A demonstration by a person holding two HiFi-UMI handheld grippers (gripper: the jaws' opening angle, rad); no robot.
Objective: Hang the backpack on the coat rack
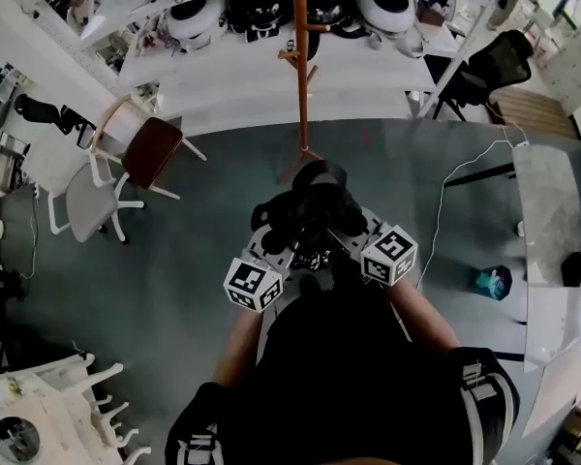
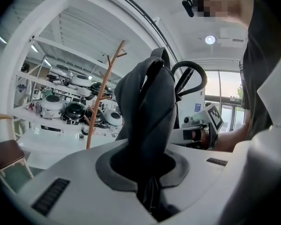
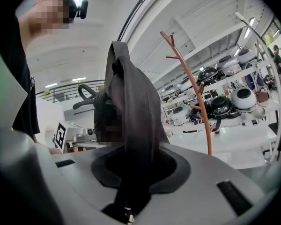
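In the head view the coat rack point(image 1: 300, 76) runs off the top edge, its crown cut away, and the dark backpack point(image 1: 310, 211) covers the tips of the left claw point(image 2: 149, 191) and right claw point(image 3: 131, 198). In both gripper views the claw bodies hide the rack's foot.

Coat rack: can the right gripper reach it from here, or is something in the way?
Likely not yet: the coat rack stands ahead, apart from the right gripper and its backpack, but nothing seems to stand between.
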